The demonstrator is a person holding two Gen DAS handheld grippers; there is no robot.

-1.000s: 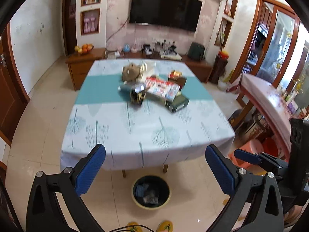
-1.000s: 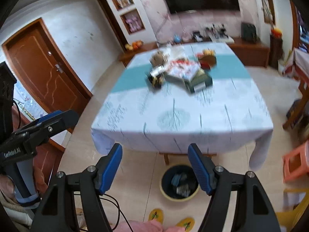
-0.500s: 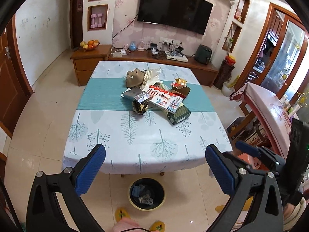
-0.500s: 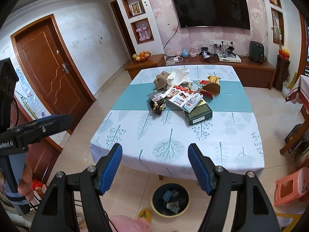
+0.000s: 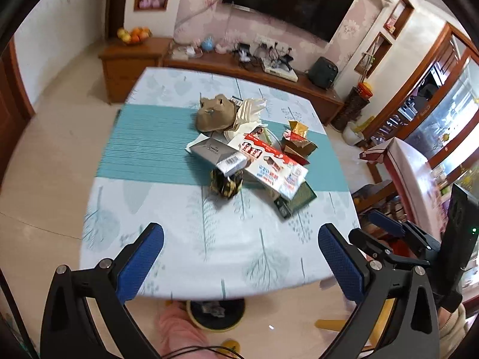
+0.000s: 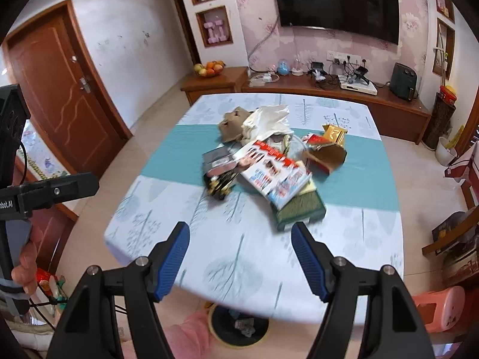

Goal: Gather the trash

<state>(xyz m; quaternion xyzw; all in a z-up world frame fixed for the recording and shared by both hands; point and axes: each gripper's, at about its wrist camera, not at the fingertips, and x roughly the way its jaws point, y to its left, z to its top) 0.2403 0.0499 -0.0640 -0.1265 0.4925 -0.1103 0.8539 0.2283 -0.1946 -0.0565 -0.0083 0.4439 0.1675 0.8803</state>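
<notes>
1. Two claws, the left claw (image 5: 241, 257) and right claw (image 6: 240, 255), hung released and empty above the counter's (image 5: 185, 239) near edge.
2. Trash pile (image 5: 254, 161) lay mid-counter, ahead of both, the green box (image 6: 299, 209) nearest the right claw.
3. Bin (image 6: 236, 326) sat on the floor below.

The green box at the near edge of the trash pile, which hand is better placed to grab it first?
Probably the right. The green box lies just beyond the open right tool, nearly centred between its fingers. From the open left tool it sits off toward the right finger.
</notes>
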